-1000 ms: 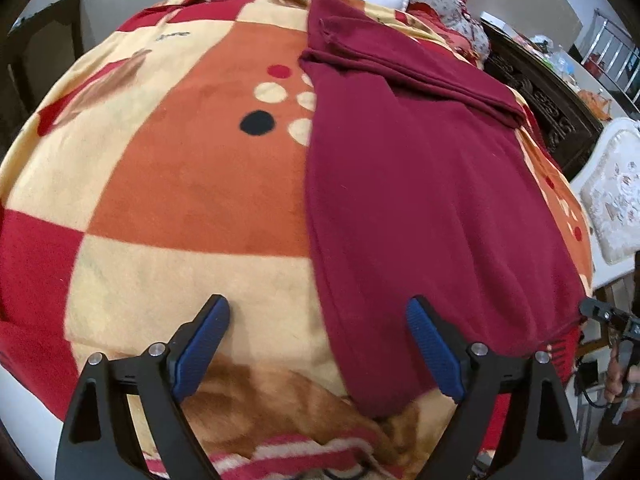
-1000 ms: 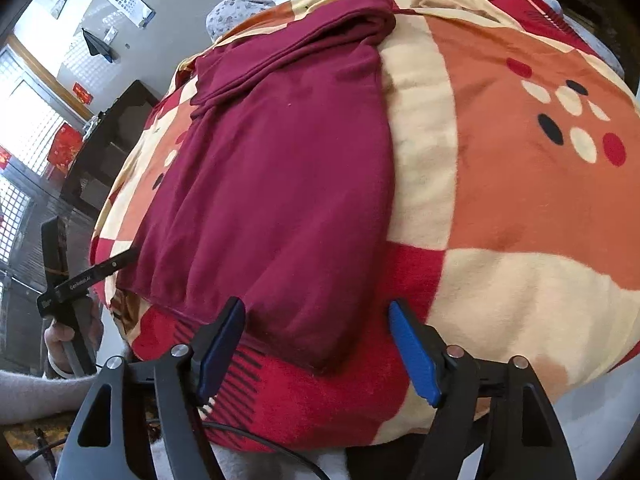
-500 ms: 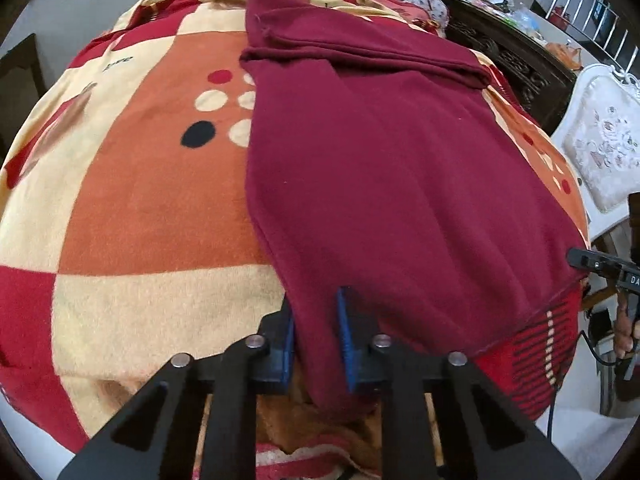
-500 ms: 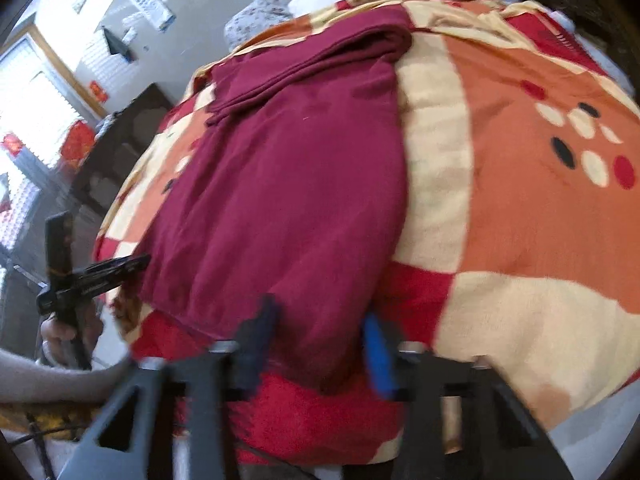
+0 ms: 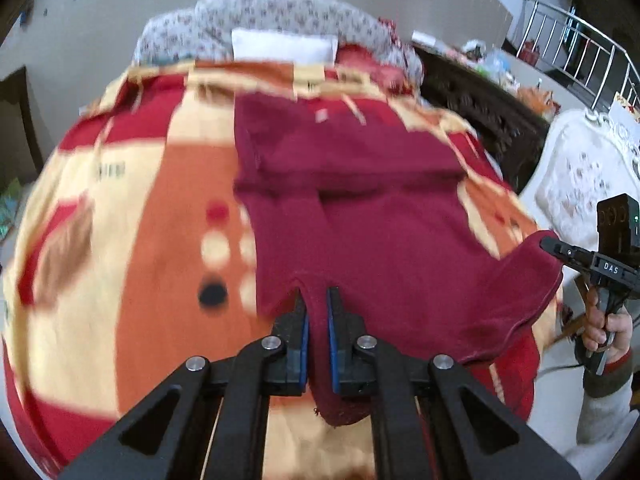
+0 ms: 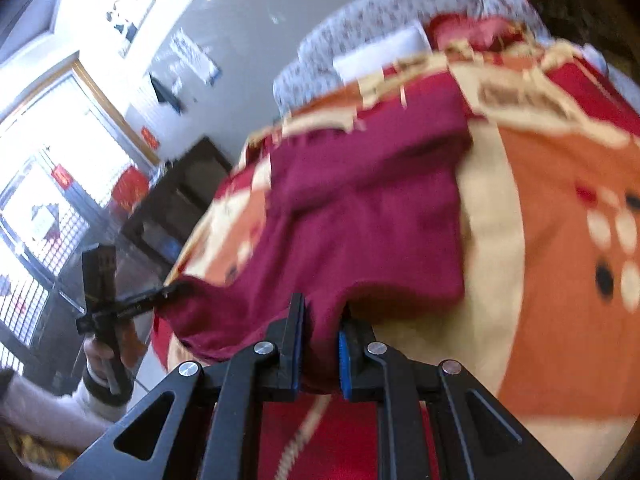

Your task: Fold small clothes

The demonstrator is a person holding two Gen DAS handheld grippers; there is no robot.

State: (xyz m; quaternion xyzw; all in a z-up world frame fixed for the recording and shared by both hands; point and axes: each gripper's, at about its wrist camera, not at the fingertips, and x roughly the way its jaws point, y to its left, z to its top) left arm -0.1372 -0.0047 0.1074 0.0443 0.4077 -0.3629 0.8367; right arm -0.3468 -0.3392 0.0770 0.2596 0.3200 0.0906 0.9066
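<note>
Left wrist view: my left gripper (image 5: pixel 317 320) has clenched the garment (image 5: pixel 380 216) hem at the bed's (image 5: pixel 152 208) near edge, right gripper (image 6: pixel 322 344) fingers closing on its other corner, both lifted, fold beginning.

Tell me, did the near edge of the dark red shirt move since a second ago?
Yes. The dark red shirt's near edge, flat on the checked blanket before, is now lifted off it, pinched at both corners by the left tongs and right tongs.

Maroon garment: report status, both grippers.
Left gripper shut on maroon garment hem corner. Right gripper closing, other corner between its pads. Near edge off the blanket. Nothing obstructing.
</note>
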